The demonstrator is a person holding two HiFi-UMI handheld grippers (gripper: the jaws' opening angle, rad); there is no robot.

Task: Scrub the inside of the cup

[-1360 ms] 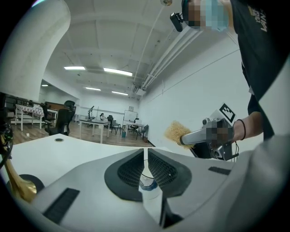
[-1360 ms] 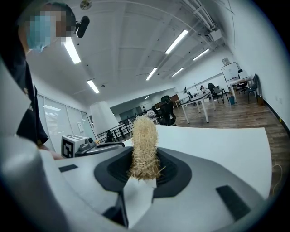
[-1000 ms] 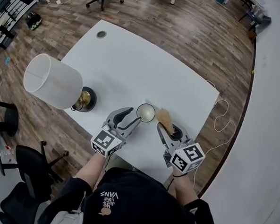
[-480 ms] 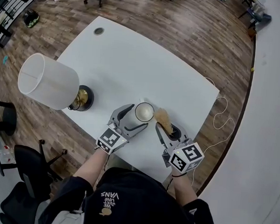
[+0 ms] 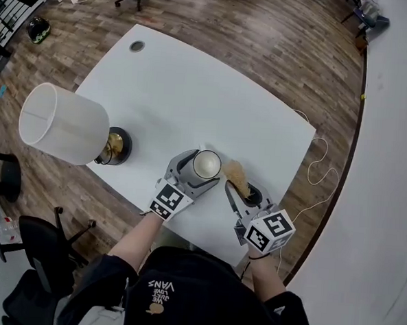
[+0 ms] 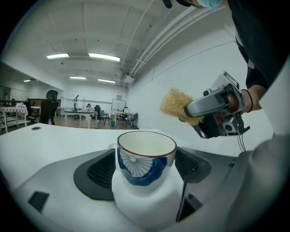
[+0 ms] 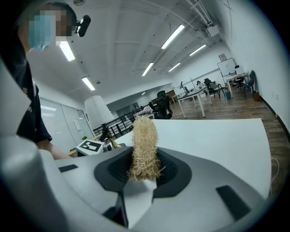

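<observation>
Left gripper view shows white, blue-patterned cup (image 6: 146, 165).

Cup (image 6: 146, 158) handle mostly hidden behind body; scrubber (image 7: 144, 140) base buried in right gripper (image 7: 145, 165).

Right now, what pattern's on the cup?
Cup: white, blue patch with fan lines, brown rim. Best in left gripper view.

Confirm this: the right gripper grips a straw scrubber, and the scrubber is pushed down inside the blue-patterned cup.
No: the right gripper grips the straw scrubber, but the scrubber is outside the cup, raised beside its rim; the left gripper view shows it.
</observation>
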